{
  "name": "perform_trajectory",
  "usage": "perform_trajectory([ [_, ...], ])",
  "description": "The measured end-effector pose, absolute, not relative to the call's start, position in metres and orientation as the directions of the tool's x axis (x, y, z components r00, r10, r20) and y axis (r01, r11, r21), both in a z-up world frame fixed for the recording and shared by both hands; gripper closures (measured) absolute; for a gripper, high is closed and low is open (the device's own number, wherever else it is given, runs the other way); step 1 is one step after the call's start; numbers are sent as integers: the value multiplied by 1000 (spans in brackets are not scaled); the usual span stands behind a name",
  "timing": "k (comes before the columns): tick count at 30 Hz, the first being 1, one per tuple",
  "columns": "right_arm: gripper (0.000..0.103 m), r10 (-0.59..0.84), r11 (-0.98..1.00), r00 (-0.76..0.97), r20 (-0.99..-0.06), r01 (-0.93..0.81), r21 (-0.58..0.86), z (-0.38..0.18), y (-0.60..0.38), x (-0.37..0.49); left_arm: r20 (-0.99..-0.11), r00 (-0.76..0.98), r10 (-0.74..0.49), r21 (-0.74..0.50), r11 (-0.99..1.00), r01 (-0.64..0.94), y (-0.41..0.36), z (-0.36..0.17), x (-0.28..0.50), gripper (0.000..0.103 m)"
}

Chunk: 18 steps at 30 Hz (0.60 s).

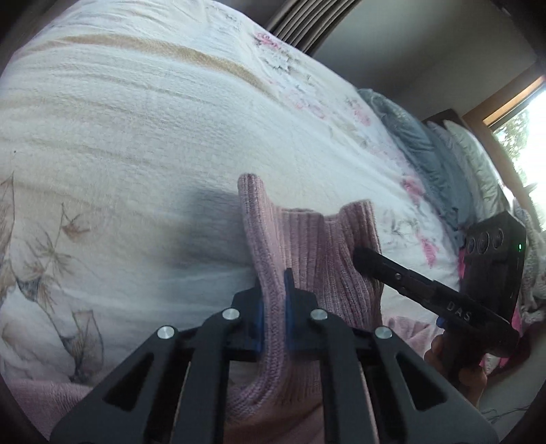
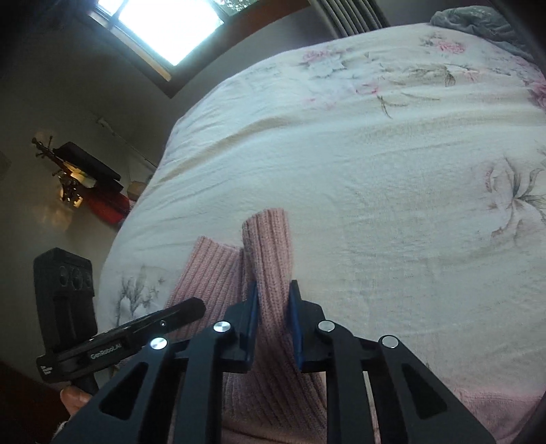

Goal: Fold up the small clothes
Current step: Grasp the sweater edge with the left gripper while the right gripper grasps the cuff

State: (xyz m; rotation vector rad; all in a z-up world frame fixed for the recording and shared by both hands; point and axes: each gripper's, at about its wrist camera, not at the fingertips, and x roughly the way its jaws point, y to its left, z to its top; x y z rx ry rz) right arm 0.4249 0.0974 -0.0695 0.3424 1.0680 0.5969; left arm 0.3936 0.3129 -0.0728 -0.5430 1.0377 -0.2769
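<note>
Dusty-pink ribbed knit garment [image 1: 307, 246], white floral-print bedspread [image 1: 153, 136], black tools

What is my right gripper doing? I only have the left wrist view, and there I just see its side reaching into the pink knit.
Observer: The right gripper has its blue pads on either side of a raised fold of the pink knit garment.
Operator: Is the left one gripping too?
Observer: Yes, the left gripper pinches a ridge of the same garment, and from the right wrist view it shows beside the knit.
Operator: What lies ahead of the right gripper?
Observer: Only bare floral bedspread, with a bright window off to the side.
</note>
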Motion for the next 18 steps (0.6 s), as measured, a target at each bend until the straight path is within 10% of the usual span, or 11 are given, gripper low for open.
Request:
perform_trajectory([
  [18, 86, 650, 744, 421, -632, -523, 417, 4, 62, 268, -603, 585, -543, -559, 810, 176, 301, -22, 224, 92],
])
